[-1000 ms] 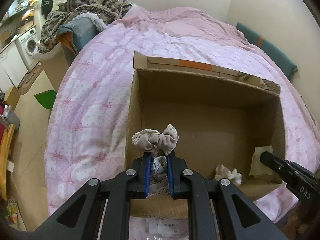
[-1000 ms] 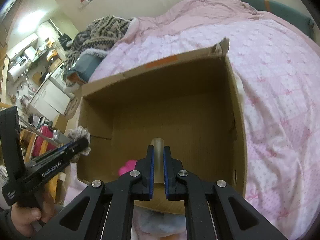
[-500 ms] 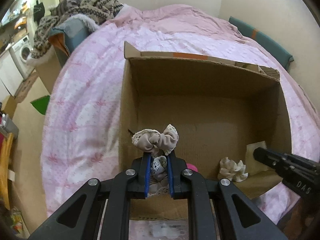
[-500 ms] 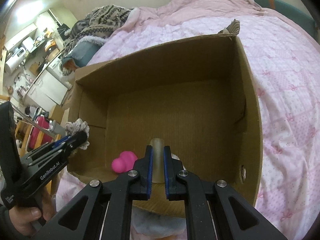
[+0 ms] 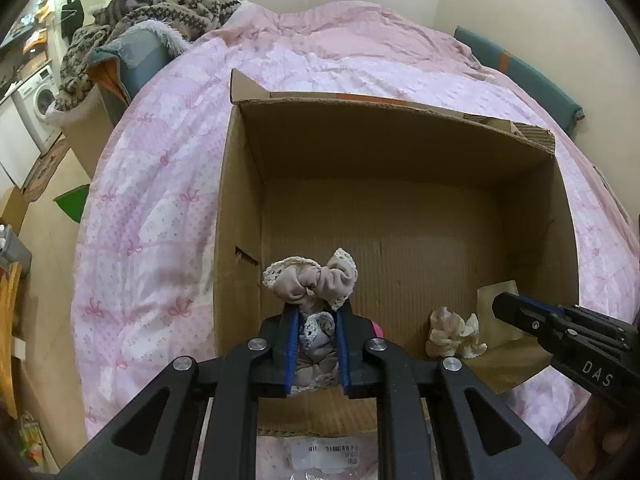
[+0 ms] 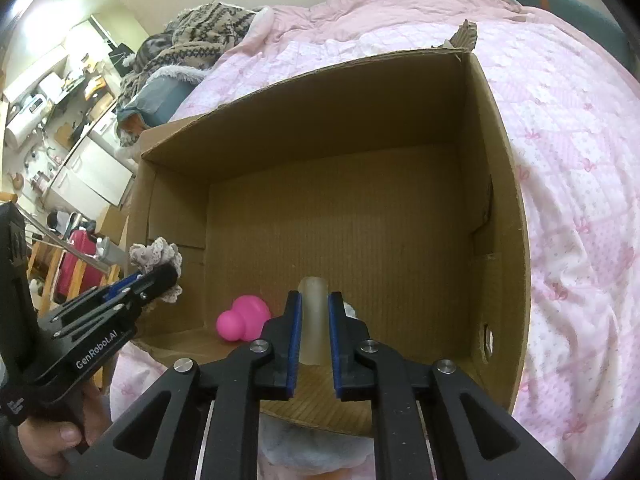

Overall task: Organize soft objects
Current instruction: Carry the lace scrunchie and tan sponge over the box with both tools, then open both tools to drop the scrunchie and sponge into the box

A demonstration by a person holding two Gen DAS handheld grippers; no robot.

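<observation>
An open cardboard box [image 5: 384,152] lies on the bed. My left gripper [image 5: 316,308] hangs over its near left corner. A beige lace-trimmed scrunchie [image 5: 310,280] sits between its pads, which still touch it as the jaws begin opening. My right gripper [image 6: 314,300] is shut on a pale translucent soft piece [image 6: 313,320] over the box's near edge. On the box floor rest a pink squishy toy [image 6: 244,318] and a cream-white soft item [image 5: 454,334]. The right wrist view shows the left gripper [image 6: 168,276] and the scrunchie [image 6: 154,254] at left.
A pink quilt [image 5: 160,200] covers the bed around the box. Knitted clothes [image 5: 172,4] are heaped at its far left corner. A teal cushion [image 5: 532,84] lines the right wall. A washing machine [image 5: 40,96] and a red suitcase [image 6: 76,264] stand on the floor to the left.
Both grippers have edged forward over the box's near wall, so the box fills more of each view. The pink toy and cream item have come into sight. Both grips look the same.
</observation>
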